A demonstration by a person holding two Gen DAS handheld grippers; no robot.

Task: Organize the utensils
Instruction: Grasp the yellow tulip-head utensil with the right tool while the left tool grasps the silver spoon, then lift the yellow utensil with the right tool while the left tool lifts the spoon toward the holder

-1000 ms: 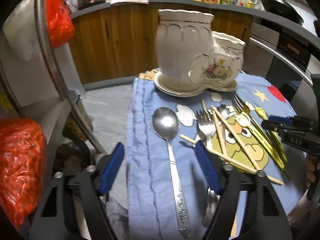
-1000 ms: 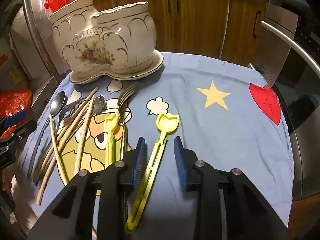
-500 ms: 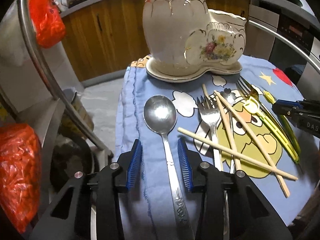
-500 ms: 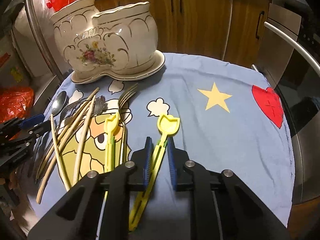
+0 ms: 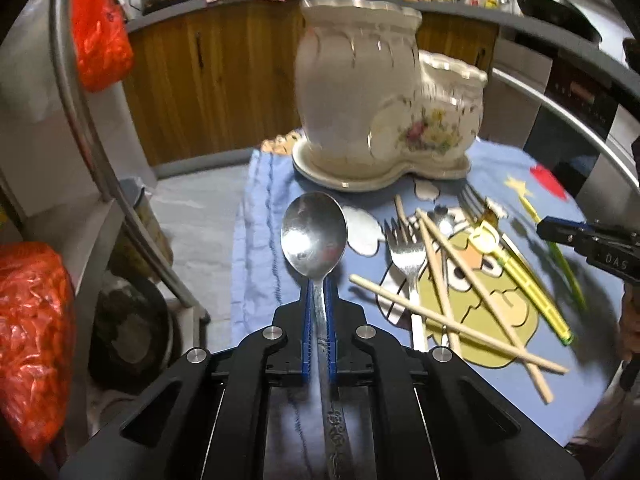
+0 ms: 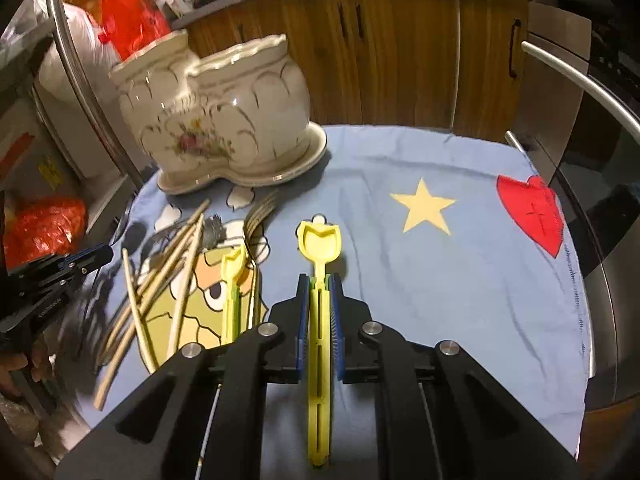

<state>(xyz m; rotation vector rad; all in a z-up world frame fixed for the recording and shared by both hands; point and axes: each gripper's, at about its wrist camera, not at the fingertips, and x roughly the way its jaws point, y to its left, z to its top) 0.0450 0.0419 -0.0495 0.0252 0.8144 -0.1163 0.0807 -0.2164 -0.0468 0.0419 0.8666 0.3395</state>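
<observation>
both grippers loaded at once. left gripper [image 5: 319,292]: fingers closed on the spoon [image 5: 314,236] at its neck, bowl pointing toward the holder [image 5: 384,108]; a grip this close to the bowl probably keeps the long handle from swinging. right gripper [image 6: 319,292]: fingers closed on the upper handle of a yellow spoon [image 6: 319,240], its scoop also pointing toward the holder. both appear lifted off the cloth [image 6: 460,264], though height is hard to judge.

holder sits at the far edge of the surface, two open compartments, likely the target. between the holder and the grippers lie chopsticks [image 5: 444,276], a fork [image 5: 408,256] and a second yellow spoon [image 6: 234,280], unsorted.

writing: "das" legible on the right gripper body in the left view; lettering on the left gripper body too blurred to read.
</observation>
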